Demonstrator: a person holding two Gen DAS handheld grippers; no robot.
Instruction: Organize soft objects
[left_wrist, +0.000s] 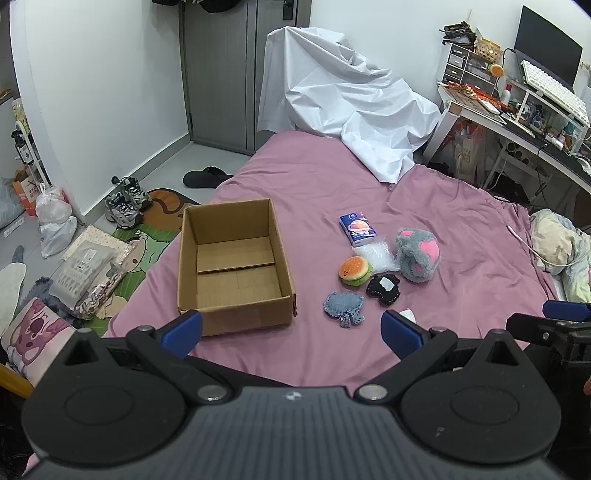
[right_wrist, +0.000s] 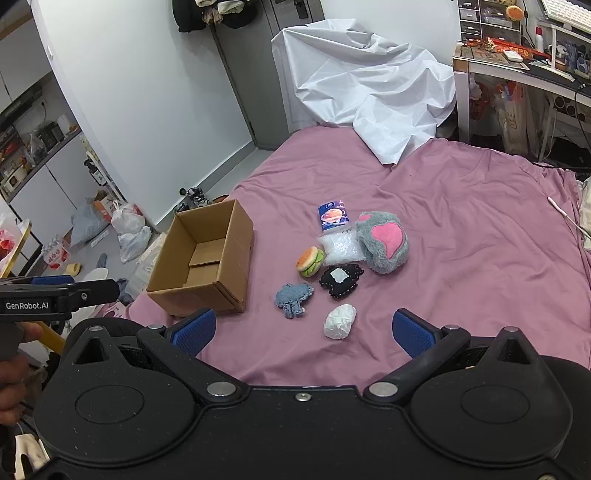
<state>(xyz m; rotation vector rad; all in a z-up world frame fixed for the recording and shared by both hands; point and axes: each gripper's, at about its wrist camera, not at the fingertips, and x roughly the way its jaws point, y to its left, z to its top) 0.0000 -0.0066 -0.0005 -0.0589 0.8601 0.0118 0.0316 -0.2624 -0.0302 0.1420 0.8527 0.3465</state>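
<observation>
Right now we hold the left hand-held gripper (left_wrist: 291, 330) wide open over the near part of the bed (left_wrist: 461, 221), its blue pads (left_wrist: 183, 329) touching nothing. Our right hand-held gripper (right_wrist: 304, 328) is likewise spread wide and empty, hovering above the pink sheet.

Just ahead of the left one sits the box (left_wrist: 236, 266), open-topped and with nothing inside but its loose bottom flap; its left side lies close to the bed's edge, beyond which the floor is crowded with shoes (left_wrist: 125, 203) and bags.

Right of the box, with a bare strip of sheet between, the soft things cluster: a denim patch (right_wrist: 293, 295), a burger toy (right_wrist: 310, 261), a black pouch (right_wrist: 340, 280), a clear bubbly bag (right_wrist: 340, 248), a grey-and-pink paw (right_wrist: 384, 242) and a blue tissue pack (right_wrist: 333, 215). Nearest us, a white wad (right_wrist: 340, 321) lies alone.

Wide open sheet stretches to the right and beyond the cluster, up to a white cloth (right_wrist: 369, 85).
</observation>
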